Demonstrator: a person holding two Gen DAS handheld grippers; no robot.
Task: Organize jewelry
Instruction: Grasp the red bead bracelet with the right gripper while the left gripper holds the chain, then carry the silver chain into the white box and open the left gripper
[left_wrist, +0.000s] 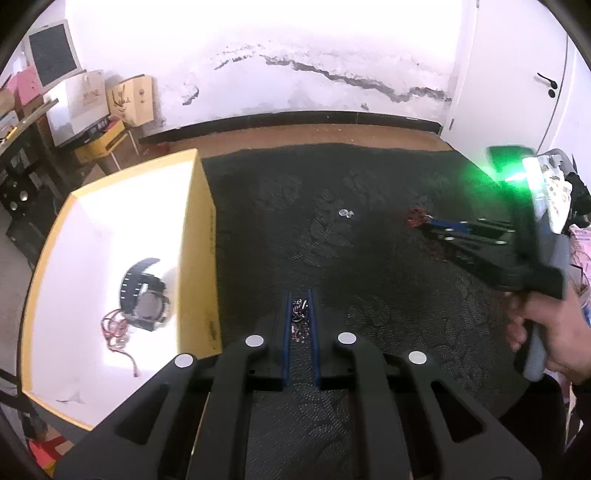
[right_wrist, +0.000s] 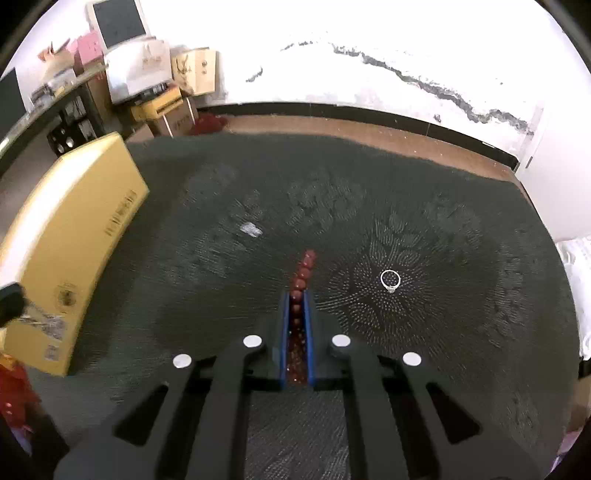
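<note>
- Currently, the left gripper has its blue-lined fingers clenched on a small tangle of dark chain jewelry; the piece sits in the narrow slot between the pads.
- The right gripper is clamped on a red bead bracelet. The beads fill the slot between the fingers and a short run of them projects past the tips.
- The bead run lies along the line of the fingers, its long axis pointing straight ahead, away from the camera.
- A dark patterned cloth covers the table beneath both grippers.
- A thin ring lies flat on the cloth to the right of the bead bracelet, apart from it.
- A small pale item lies on the cloth ahead and to the left; its kind cannot be told.
- A yellow box with a white interior stands at the left edge of the cloth, beside the left gripper.
- Inside the box lie a black wristwatch and, just beside it, a red cord piece.
- In the left wrist view a hand grips the right gripper's handle at the right edge, with a green light glowing above it.
</note>
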